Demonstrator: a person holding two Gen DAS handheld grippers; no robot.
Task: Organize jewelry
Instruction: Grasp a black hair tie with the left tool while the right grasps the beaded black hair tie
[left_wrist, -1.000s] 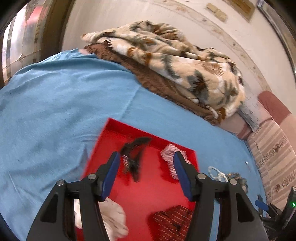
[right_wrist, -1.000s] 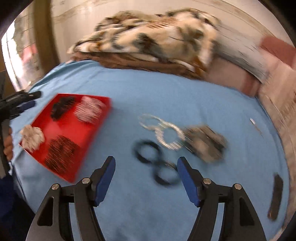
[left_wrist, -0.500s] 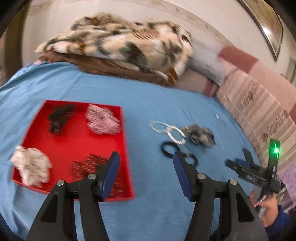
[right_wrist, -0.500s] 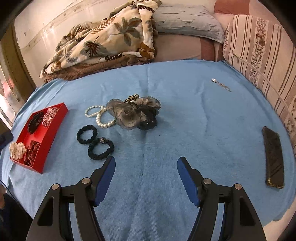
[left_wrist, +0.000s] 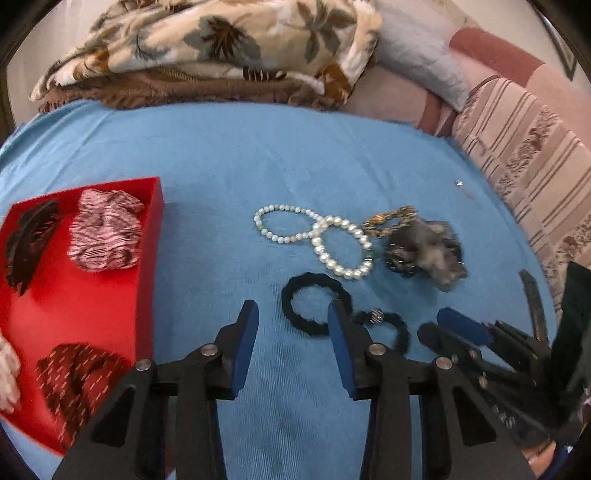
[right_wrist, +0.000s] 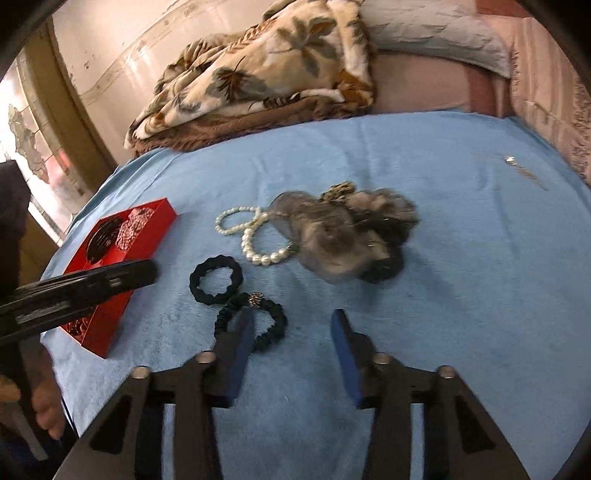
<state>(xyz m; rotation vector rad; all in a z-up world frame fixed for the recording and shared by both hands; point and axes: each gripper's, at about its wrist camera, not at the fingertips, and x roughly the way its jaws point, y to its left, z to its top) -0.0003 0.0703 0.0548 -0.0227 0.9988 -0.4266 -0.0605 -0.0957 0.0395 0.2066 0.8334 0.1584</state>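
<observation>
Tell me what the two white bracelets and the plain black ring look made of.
White bracelets: strung round beads with a pearly, glossy sheen, likely pearl or imitation. Plain black ring: matte, ribbed fabric, probably an elastic hair tie.

You have no readable text, label, brand, number or sign before you in either wrist view at this moment.

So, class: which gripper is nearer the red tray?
Left. The left gripper hangs just beside the red tray, closing on nothing. The right gripper sits farther off, past the black hair ties, also closing with nothing between its fingers.
</observation>
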